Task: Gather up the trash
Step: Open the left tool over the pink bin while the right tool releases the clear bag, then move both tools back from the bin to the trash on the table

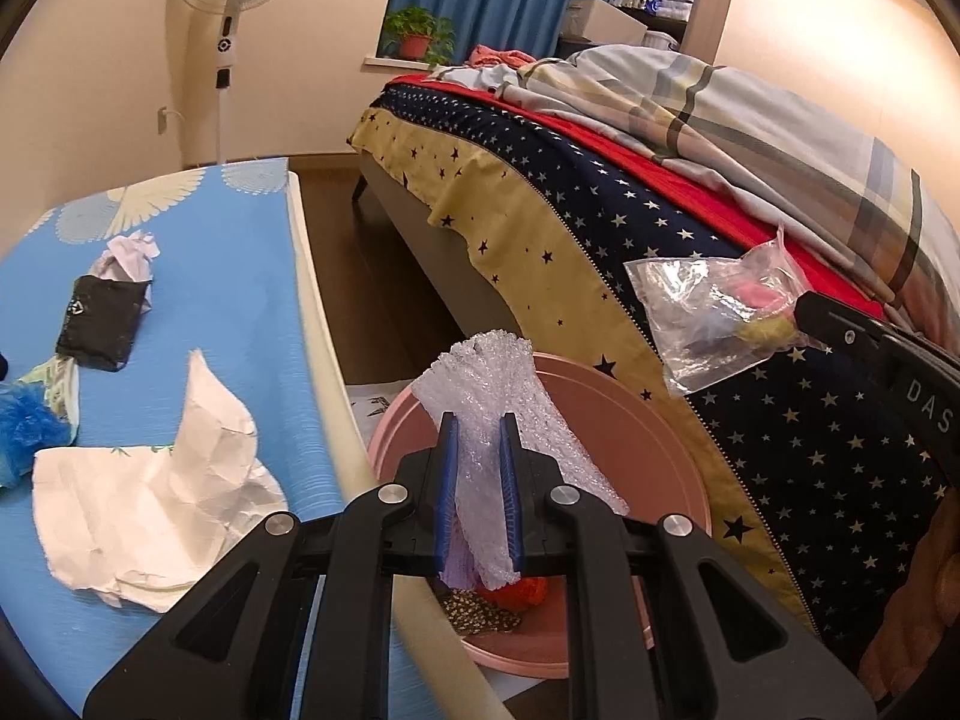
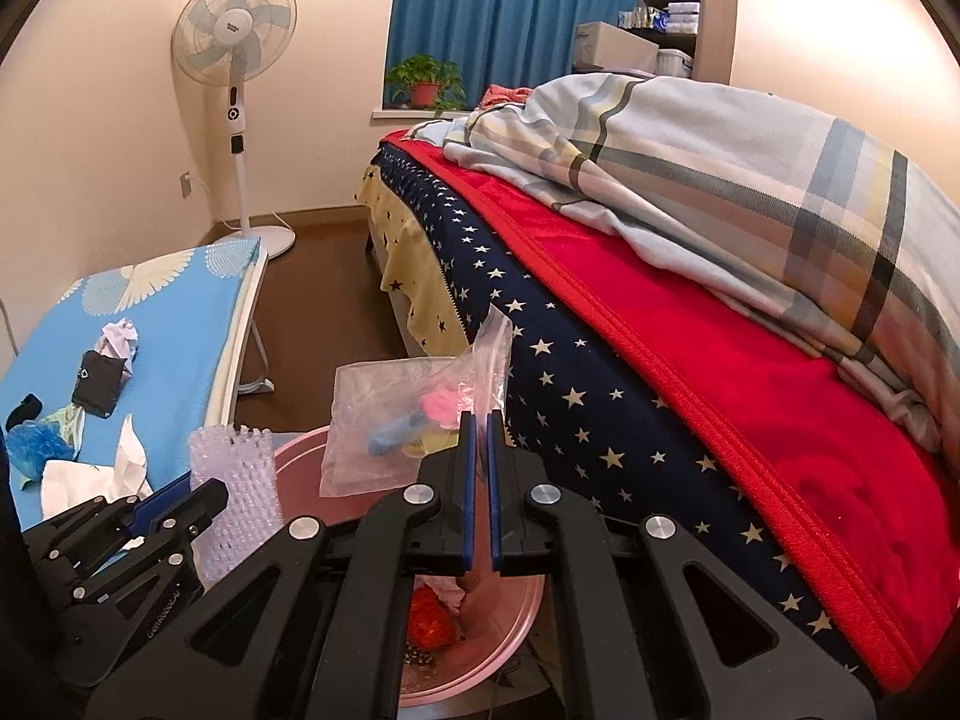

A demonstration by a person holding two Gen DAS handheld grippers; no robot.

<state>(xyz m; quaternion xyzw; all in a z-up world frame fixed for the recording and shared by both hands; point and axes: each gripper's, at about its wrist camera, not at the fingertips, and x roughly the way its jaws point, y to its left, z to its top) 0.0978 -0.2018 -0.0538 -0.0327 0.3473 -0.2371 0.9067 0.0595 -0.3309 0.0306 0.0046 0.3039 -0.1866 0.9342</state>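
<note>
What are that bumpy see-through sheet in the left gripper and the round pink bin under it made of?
The bumpy see-through sheet looks like plastic bubble wrap: rows of small raised clear bubbles, glossy. The round pink bin seems moulded plastic with a smooth, matte rim, though painted metal cannot be ruled out.

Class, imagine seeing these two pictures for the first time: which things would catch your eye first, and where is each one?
Probably the two held pieces of trash: the left gripper pinches bubble wrap and the right gripper a clear plastic bag, both above the pink bin beside the bed. Next, the crumpled white paper on the blue table at left.
</note>
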